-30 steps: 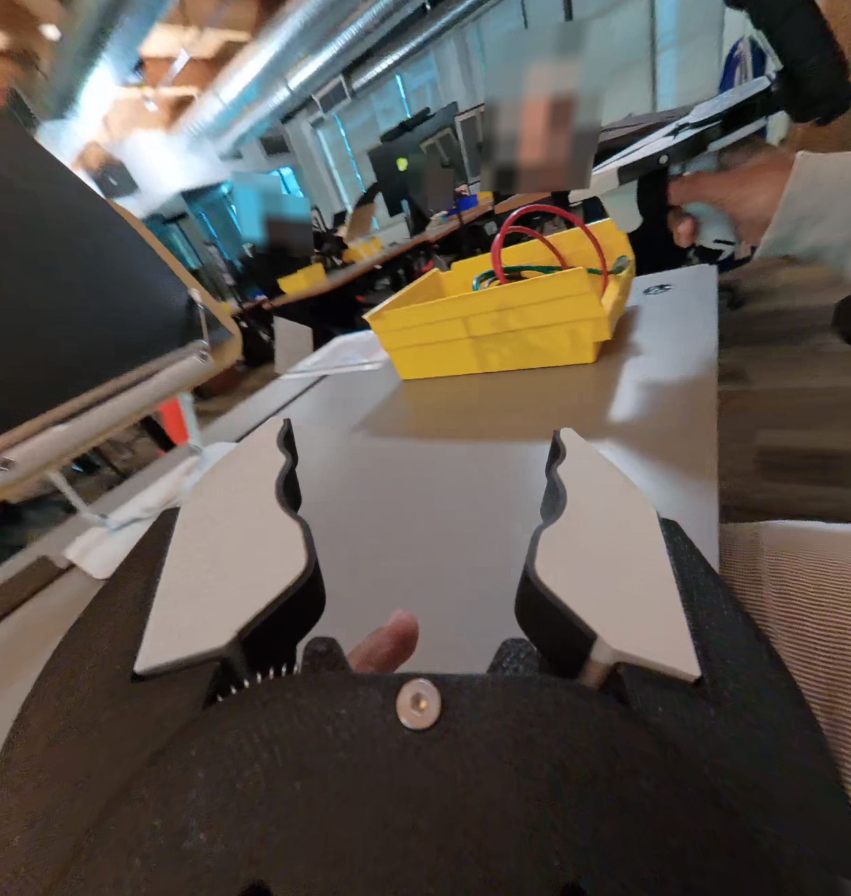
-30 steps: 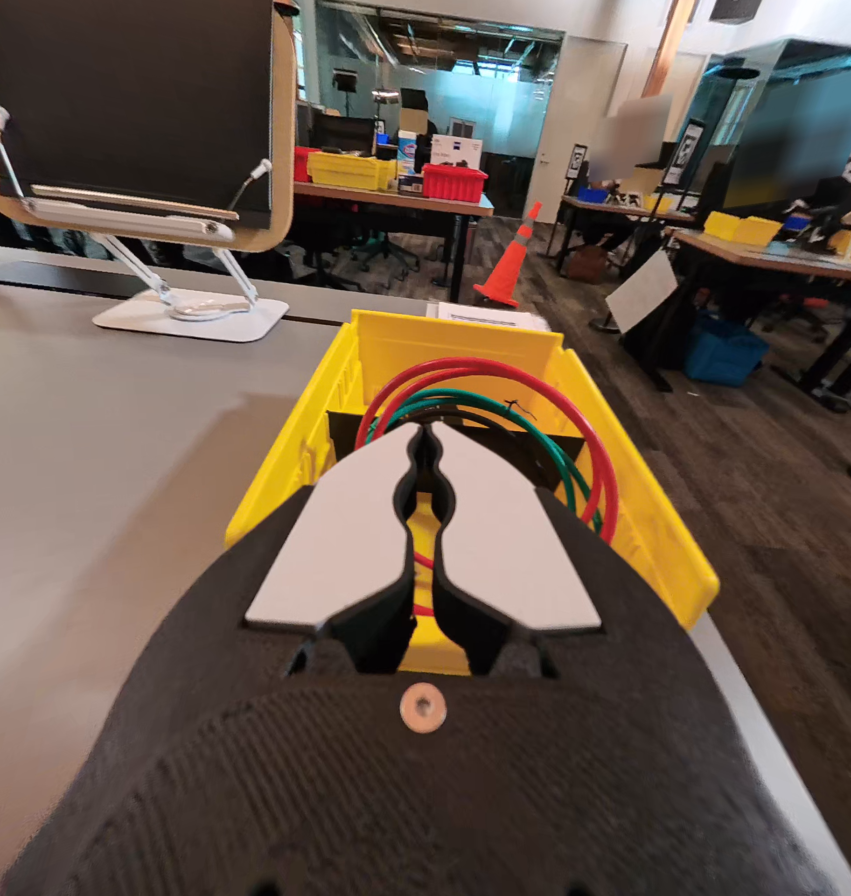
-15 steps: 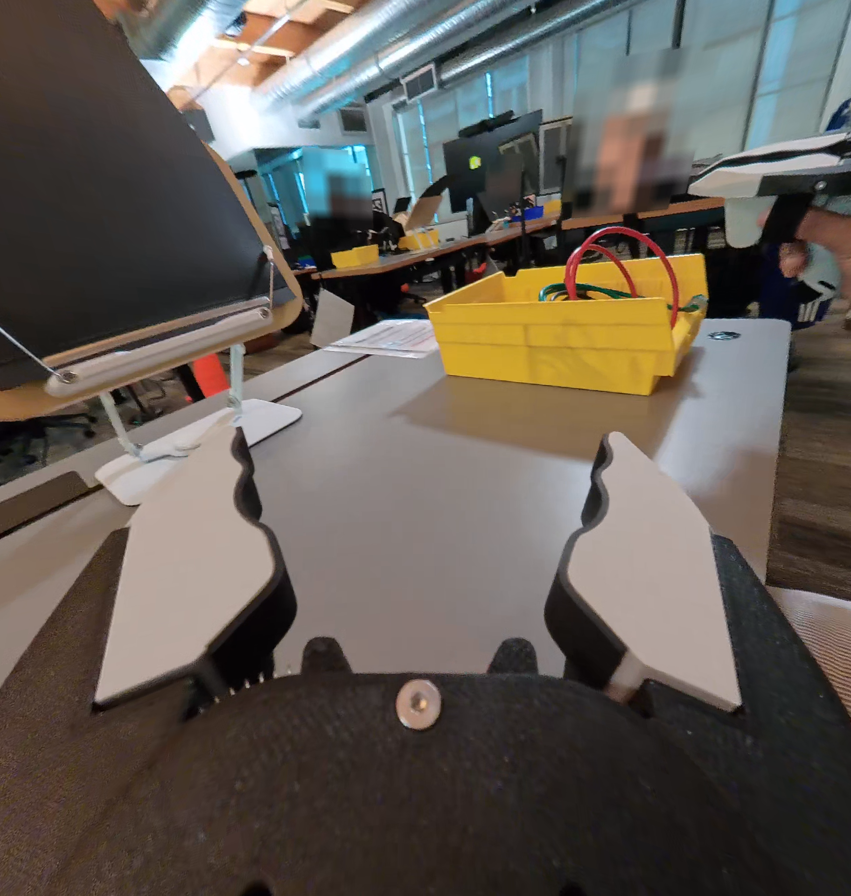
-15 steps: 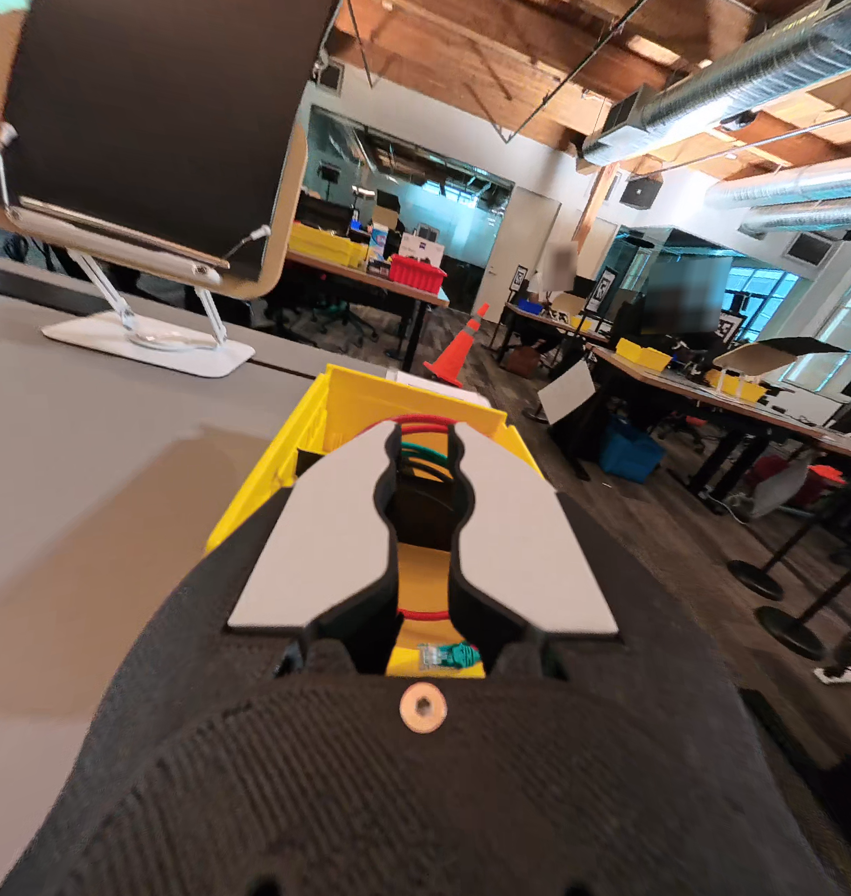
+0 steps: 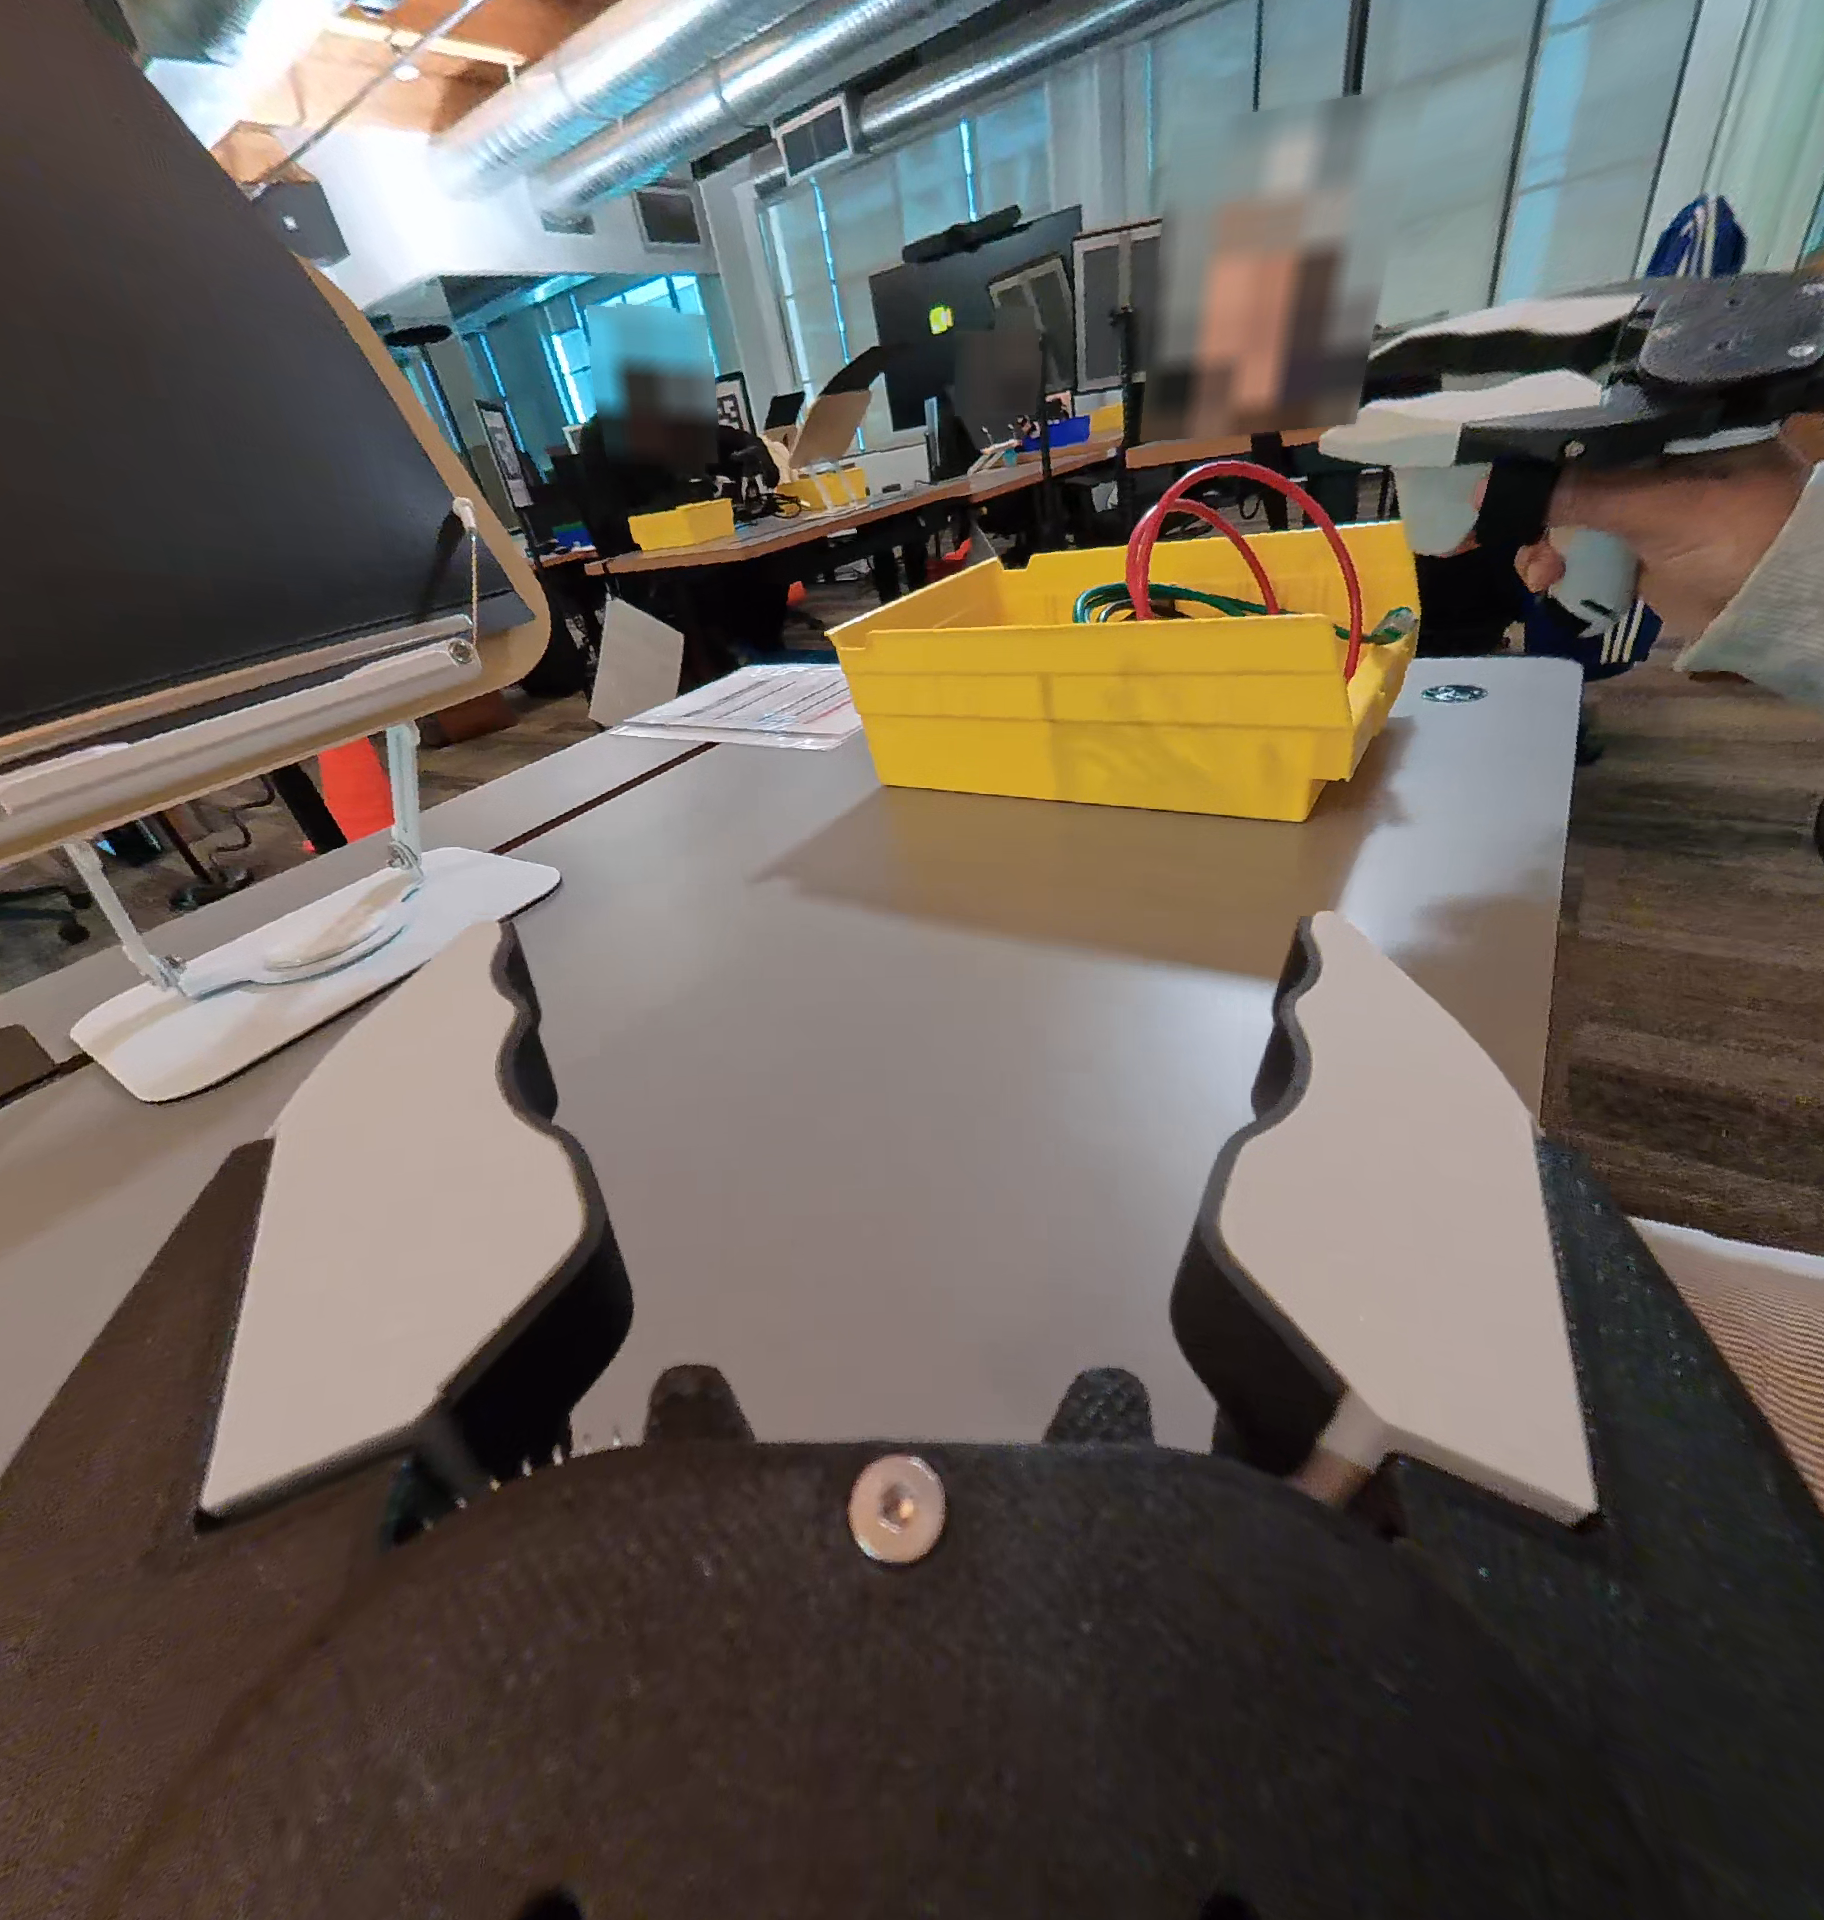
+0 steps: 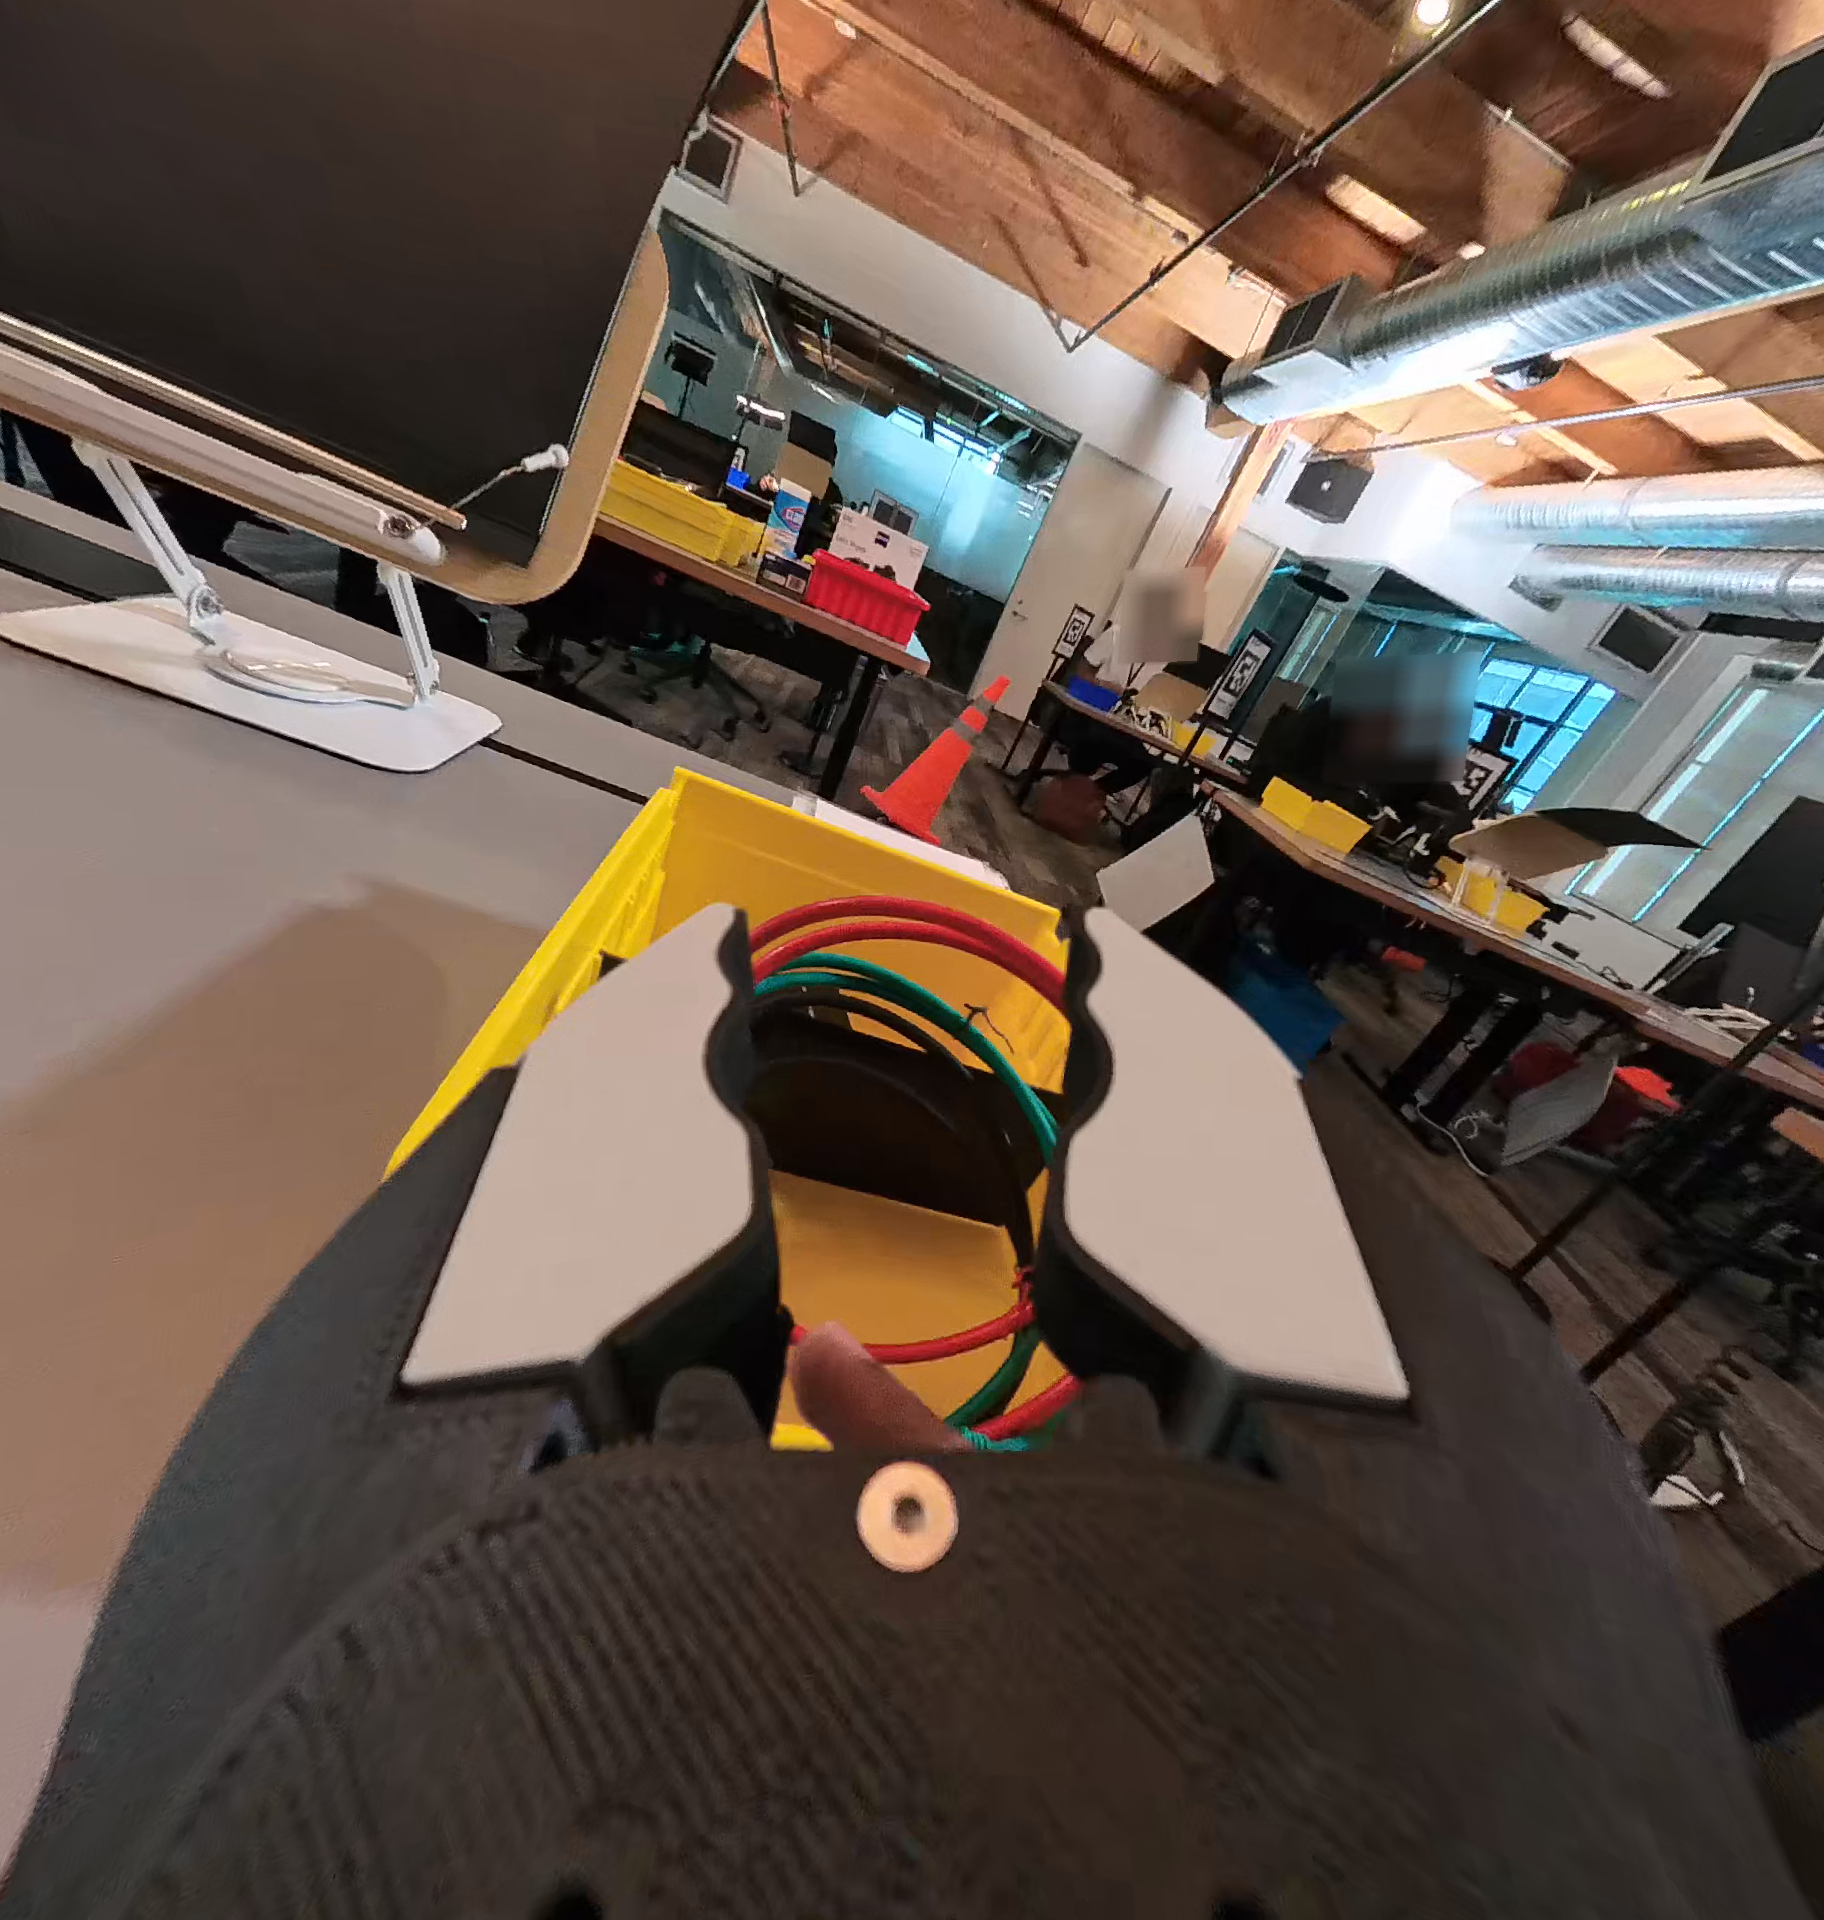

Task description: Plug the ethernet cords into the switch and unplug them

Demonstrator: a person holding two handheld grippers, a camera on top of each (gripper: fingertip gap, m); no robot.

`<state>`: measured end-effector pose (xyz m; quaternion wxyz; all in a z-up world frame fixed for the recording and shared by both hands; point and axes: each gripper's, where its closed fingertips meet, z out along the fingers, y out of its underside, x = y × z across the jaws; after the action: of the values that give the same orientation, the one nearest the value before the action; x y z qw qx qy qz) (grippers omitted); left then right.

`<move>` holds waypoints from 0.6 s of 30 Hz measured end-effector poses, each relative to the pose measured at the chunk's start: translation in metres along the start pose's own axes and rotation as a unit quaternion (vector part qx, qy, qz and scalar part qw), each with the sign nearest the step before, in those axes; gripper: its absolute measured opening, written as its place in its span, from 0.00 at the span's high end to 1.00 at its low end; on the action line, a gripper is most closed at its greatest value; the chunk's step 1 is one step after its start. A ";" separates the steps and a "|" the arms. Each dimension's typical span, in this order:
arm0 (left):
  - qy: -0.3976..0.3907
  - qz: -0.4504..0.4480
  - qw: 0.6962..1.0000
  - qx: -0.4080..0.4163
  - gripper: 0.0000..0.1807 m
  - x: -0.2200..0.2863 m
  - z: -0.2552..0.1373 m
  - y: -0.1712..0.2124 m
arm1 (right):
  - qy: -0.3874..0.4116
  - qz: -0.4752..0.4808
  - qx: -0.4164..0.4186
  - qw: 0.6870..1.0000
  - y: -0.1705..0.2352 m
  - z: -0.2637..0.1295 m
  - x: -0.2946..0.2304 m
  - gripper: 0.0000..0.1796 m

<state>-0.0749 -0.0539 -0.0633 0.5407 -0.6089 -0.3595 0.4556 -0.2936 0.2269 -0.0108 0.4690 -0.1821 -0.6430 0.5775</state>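
A yellow bin (image 5: 1095, 717) stands at the far right end of the grey table (image 5: 887, 1091). It holds looped red cords (image 5: 1339, 551) and a green cord (image 5: 1147, 597). My left gripper (image 5: 908, 935) is open and empty, low over the bare table, well short of the bin. My right gripper (image 6: 903, 925) is open and empty just above the bin (image 6: 710, 842), over the red cords (image 6: 887, 914), the green cord (image 6: 1022, 1101) and a black box (image 6: 866, 1132) inside. It also shows in the left wrist view (image 5: 1355, 400), held in a hand above the bin's right end.
A dark screen on a white stand (image 5: 295, 966) sits at the table's left and shows in the right wrist view (image 6: 264, 686). A paper sheet (image 5: 752, 707) lies behind the bin. The table's right edge drops to the floor. An orange cone (image 6: 939, 758) stands beyond.
My right gripper has gone from shut to open and has tilted upward over the bin. My left gripper has stayed open while its view levelled out and swung toward the stand.
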 end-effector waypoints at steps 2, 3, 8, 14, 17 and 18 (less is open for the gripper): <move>-0.004 -0.008 1.000 -0.001 0.24 -0.003 0.000 0.002 | -0.002 -0.001 -0.005 1.000 0.003 0.001 -0.002 0.73; -0.007 -0.011 1.000 -0.003 0.23 -0.005 0.000 0.003 | -0.002 0.001 -0.006 1.000 0.002 -0.001 -0.002 0.78; -0.018 -0.028 0.999 -0.003 0.21 -0.014 -0.001 0.005 | -0.033 0.047 -0.027 0.998 -0.002 -0.006 -0.008 1.00; -0.019 -0.043 0.999 -0.011 0.21 -0.016 0.000 0.009 | -0.008 -0.042 -0.020 0.999 0.006 -0.001 -0.009 1.00; -0.007 -0.060 0.998 -0.012 0.19 -0.013 0.001 0.010 | 0.013 -0.045 -0.043 0.998 0.018 0.001 0.001 1.00; 0.000 -0.071 0.997 -0.012 0.19 -0.012 0.002 0.010 | 0.013 -0.020 -0.046 0.999 0.020 0.001 0.005 1.00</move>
<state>-0.0808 -0.0660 -0.0710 0.5642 -0.5885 -0.4071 0.4119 -0.3028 0.2355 -0.0269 0.4799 -0.1986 -0.6661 0.5352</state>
